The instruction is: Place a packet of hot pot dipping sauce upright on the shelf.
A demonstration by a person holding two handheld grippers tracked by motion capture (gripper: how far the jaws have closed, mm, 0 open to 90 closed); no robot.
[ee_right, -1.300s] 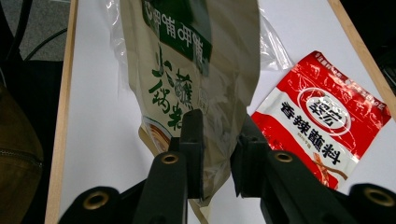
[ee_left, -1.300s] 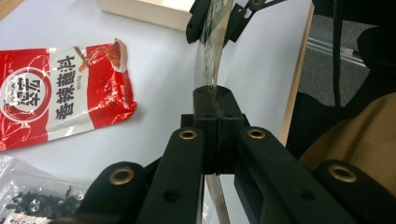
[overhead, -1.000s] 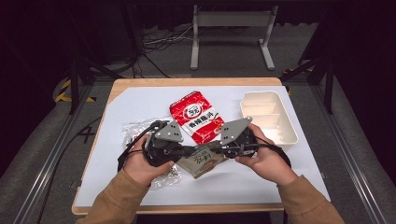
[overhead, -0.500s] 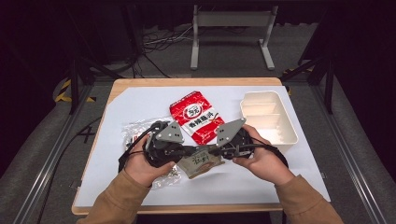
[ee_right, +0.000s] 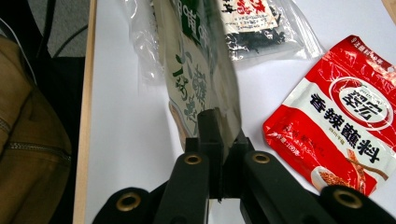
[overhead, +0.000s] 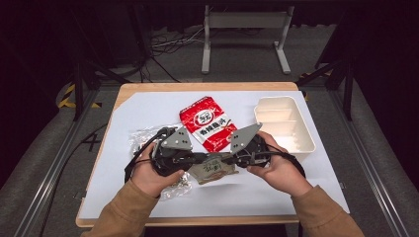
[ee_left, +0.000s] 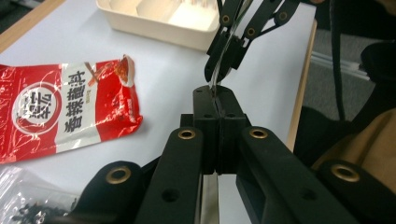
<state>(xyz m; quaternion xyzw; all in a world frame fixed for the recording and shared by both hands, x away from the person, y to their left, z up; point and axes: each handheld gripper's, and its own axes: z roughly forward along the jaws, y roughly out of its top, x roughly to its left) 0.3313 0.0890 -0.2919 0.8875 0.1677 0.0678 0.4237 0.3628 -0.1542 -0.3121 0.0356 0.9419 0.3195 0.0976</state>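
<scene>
Packet (overhead: 213, 169) of silvery foil with green print, held up between the two grippers over the near middle of the white table (overhead: 148, 106). High view: the left gripper (overhead: 193, 159) pinches the packet's left edge and the right gripper (overhead: 228, 159) its right edge, both clamped on it; the right jaws have just been closing onto the foil. A red sachet (overhead: 207, 123) lies flat just beyond the packet, a cream tray (overhead: 309, 143) with compartments stands at the right, and a clear bag (overhead: 141, 136) with dark contents lies under the left hand. Left gripper view: the two black jaws meet on the thin edge of the packet (ee_left: 215, 88), with the right gripper (ee_left: 219, 70) gripping the same edge just ahead; the red sachet (ee_left: 65, 107) lies at left, the tray (ee_left: 154, 23) at the top, the clear bag (ee_left: 28, 196) in the lower left corner. Right gripper view: the jaws press on the packet (ee_right: 196, 79), which rises edge-on from them; the clear bag (ee_right: 261, 32) lies beyond it and the red sachet (ee_right: 341, 126) at right.
</scene>
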